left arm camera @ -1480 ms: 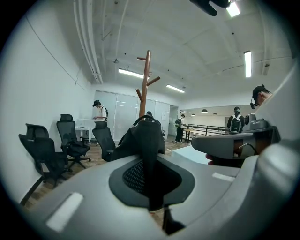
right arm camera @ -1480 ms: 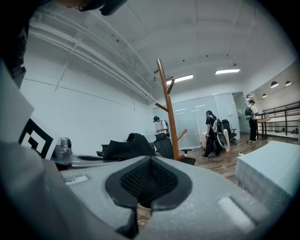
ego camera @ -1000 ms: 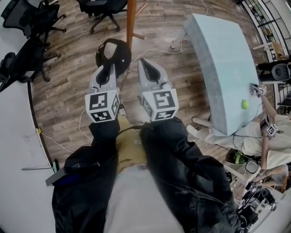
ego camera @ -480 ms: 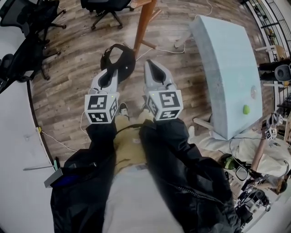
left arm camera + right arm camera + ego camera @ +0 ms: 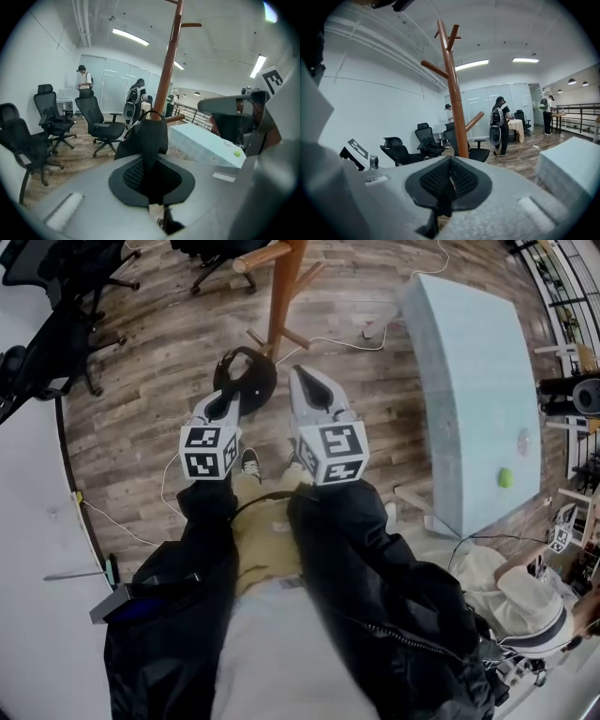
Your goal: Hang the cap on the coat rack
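The black cap (image 5: 247, 377) hangs from my left gripper (image 5: 228, 397), whose jaws are shut on its fabric; in the left gripper view the cap (image 5: 146, 135) rises out of the pads and hides part of the pole. The wooden coat rack (image 5: 281, 289) stands just beyond the cap, with its splayed feet on the floor. In the left gripper view the coat rack (image 5: 171, 61) rises right behind the cap, one peg high above it. My right gripper (image 5: 303, 374) is beside the left, shut and empty. In the right gripper view the coat rack (image 5: 454, 89) stands straight ahead.
A light blue table (image 5: 469, 381) with a green ball (image 5: 505, 478) is to the right. Black office chairs (image 5: 56, 334) stand at the left and far side. A white cable (image 5: 328, 341) lies near the rack's feet. People (image 5: 500, 124) stand far off; another person (image 5: 525, 610) is at the lower right.
Both grippers and the cap have come closer to the coat rack, and more of its pole and feet shows. The cap stays held in the left gripper.
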A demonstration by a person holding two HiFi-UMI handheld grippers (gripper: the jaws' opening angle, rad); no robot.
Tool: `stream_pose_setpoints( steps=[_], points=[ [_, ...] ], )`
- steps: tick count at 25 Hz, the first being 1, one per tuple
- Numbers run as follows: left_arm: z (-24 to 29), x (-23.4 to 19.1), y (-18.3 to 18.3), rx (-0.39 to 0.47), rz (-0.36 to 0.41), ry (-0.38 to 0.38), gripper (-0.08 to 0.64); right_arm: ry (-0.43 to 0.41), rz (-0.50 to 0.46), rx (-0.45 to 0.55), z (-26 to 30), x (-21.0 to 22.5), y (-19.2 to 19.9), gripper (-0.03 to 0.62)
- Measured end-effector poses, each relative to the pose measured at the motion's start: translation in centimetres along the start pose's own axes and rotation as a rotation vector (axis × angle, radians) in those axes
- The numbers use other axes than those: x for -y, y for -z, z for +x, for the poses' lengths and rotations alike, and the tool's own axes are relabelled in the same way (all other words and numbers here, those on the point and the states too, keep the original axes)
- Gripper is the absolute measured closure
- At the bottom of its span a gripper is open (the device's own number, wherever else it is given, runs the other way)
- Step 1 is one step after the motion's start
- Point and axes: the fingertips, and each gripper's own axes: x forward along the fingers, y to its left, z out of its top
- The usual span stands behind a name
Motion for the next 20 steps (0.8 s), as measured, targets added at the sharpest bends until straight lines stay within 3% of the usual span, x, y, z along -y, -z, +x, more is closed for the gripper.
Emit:
stream_pose_setpoints(
  steps=[10, 20],
  points=[
    [3.5, -1.2, 3.6, -0.111, -0.011, 0.003, 0.554, -0.002, -0.008, -0.044, -0.7, 0.3, 0.7, 0.597],
    [8.5, -2.3, 6.6, -0.201, -0.024, 0.025, 0.554, 0.012, -0.010, -0.077, 2.0, 1.8, 1.6, 0.597]
  ],
)
